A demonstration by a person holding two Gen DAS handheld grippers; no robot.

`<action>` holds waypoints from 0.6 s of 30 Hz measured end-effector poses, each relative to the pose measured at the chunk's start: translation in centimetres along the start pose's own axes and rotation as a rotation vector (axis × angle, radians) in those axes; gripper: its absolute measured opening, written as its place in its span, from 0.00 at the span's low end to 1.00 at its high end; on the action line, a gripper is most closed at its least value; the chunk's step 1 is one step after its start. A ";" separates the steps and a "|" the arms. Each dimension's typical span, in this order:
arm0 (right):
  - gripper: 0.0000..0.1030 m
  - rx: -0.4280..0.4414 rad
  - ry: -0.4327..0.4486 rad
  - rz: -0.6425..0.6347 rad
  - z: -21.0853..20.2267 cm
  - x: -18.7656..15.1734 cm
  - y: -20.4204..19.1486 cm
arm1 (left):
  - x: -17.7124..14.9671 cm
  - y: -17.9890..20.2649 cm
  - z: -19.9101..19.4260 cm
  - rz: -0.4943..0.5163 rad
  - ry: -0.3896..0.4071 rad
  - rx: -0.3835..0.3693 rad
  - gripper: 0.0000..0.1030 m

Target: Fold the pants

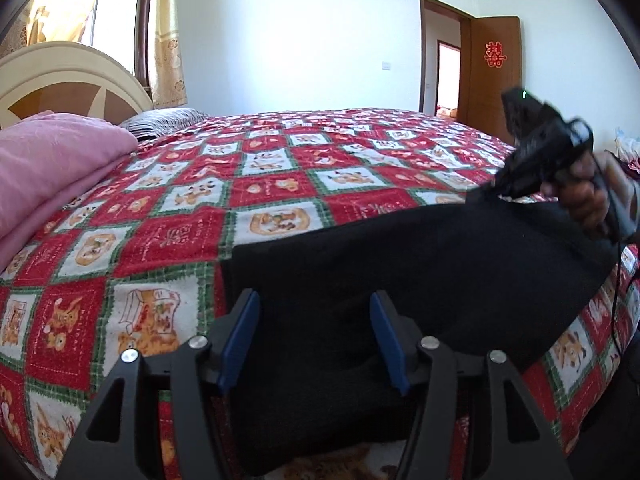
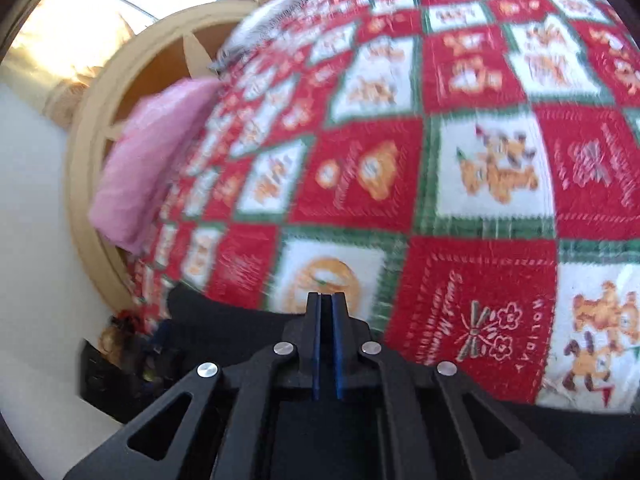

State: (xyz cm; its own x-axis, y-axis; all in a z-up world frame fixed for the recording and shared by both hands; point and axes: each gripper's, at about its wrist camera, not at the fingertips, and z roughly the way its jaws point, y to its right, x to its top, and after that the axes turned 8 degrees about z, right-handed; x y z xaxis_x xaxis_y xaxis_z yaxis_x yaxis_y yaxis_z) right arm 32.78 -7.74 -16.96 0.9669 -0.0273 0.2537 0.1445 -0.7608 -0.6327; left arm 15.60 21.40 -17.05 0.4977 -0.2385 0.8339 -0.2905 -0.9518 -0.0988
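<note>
One bed (image 1: 168, 216) is filling both views, covered by one quilt (image 2: 472, 176) of red and white squares with green borders. One cream and brown headboard (image 1: 60, 76) is standing at the head end, with one window and one yellow curtain (image 1: 168, 40) behind it. One brown door (image 1: 494, 68) is standing open in the far wall, carrying one red paper ornament.

One pair of black pants (image 1: 400, 264) is lying along the near edge of the bed, spreading from in front of the left tongs toward the right tongs. The far edge of the cloth is rising toward the right tongs. In the right wrist view the pants (image 2: 224, 312) are showing as a dark band along the bottom, under and beside the tongs.

One folded pink blanket (image 1: 52, 160) is resting by the head end of the bed, and one striped pillow (image 1: 168, 120) is lying just beyond it.

The left tongs (image 1: 314, 304) are standing open, their two blue pads apart, with black cloth lying between and under them; the pads are not pressing it.

The right tongs (image 2: 326, 300) are closed, the two blue pads almost meeting. Whether cloth is pinched between them I cannot tell. In the left wrist view one hand (image 1: 588, 200) is holding the right tongs' grip at the pants' raised edge.
</note>
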 end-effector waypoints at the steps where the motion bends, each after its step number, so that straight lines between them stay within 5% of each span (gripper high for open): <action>1: 0.05 0.007 0.005 -0.004 0.3 -0.2 0.3 | 0.0 0.1 -0.2 0.003 -0.005 0.003 0.59; 3: 0.08 0.029 0.037 0.006 -0.3 -0.5 0.6 | 0.0 0.3 -0.8 -0.002 -0.018 0.009 0.59; 5: 0.31 0.007 0.057 0.020 -1.7 -1.0 0.8 | 0.1 0.5 -1.5 -0.005 -0.022 0.018 0.59; 6: 0.50 0.002 0.073 0.010 -2.6 -1.4 0.8 | 0.3 0.7 -2.0 0.001 -0.020 0.029 0.60; 11: 0.52 -0.054 0.197 -0.053 -9.9 -4.3 2.7 | 2.1 2.7 -3.8 0.020 0.018 -0.006 0.67; 18: 0.52 -0.174 0.385 0.074 -22.9 -9.7 11.3 | 5.5 10.7 -2.3 0.131 0.028 -0.194 0.70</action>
State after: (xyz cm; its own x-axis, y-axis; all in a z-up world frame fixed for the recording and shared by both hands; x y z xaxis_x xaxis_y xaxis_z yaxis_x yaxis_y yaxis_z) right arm 20.19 -30.88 -9.83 0.8193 -0.3010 0.4880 0.0081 -0.8449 -0.5349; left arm 13.30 10.38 -12.30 0.4229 -0.3497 0.8360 -0.5039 -0.8575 -0.1038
